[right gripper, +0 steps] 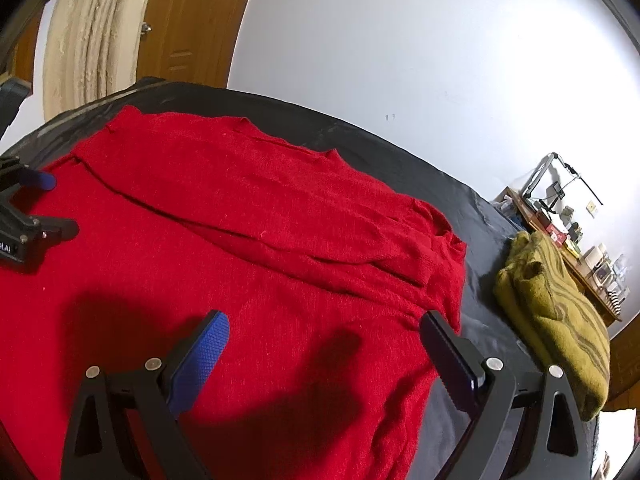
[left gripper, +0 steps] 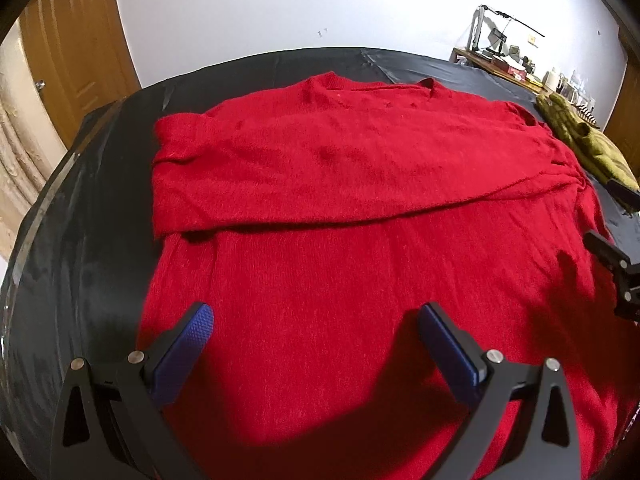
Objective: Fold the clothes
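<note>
Red knitted sweater [left gripper: 360, 208] spread on a black-covered worktop [left gripper: 100, 184], seen from both wrist cameras.
The sweater's near hem is cut off by the lower frame edge and partly hidden behind the tong bodies; a sleeve lies folded across the chest, covering what is beneath. Left tongs [left gripper: 316, 328] stand apart, empty, over the lower body of the sweater; whether the blue pads [left gripper: 180, 356] touch the knit cannot be told. Right tongs [right gripper: 324, 340] also stand apart and empty at the sweater's right edge, one finger over red knit, the other near bare cover. A folded olive garment [right gripper: 560, 320] lies well apart to the right.
</note>
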A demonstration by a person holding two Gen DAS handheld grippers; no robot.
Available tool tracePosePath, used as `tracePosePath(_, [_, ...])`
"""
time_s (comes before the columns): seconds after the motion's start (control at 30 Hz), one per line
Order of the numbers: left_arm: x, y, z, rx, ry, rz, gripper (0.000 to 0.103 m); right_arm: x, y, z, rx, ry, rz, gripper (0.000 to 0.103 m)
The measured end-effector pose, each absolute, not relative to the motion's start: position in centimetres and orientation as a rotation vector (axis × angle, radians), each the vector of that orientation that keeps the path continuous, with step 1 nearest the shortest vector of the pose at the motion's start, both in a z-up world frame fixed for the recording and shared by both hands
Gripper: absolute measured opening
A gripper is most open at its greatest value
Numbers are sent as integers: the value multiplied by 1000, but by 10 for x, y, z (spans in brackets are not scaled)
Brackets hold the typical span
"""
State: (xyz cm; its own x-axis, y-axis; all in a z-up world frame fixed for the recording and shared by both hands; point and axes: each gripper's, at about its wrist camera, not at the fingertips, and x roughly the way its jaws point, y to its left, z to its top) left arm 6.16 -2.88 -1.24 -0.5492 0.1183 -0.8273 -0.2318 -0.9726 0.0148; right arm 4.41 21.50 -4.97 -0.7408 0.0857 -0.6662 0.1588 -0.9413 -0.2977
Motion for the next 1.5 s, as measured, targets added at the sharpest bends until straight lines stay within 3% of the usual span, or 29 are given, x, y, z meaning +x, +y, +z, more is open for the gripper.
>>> tracePosePath(0.2, [75,-44,-11,-1377,159,2608,102,67,237,-44,1089,386,-2823,98])
tracePosePath(0.37, [85,-59,-10,-1389,98,2609,103,105,276,-35,1056,90,-2754,98])
tracePosePath(0.5, [93,-63,-10,-1390,97,2611,103,135,293,-32,1048,-43,-2691,98])
tracePosePath(0.8, [130,-73,-8,-1384,162,2602,103,215,289,-45,1060,-85,-2510,98])
tracePosePath(1.23, [174,-96,9,-1298,-13,2570,103,283,265,-65,1210,-37,-2460,96])
tracePosePath(1.5, [215,-121,10,-1231,-146,2340,103,272,270,-97,1285,-242,-2389,92])
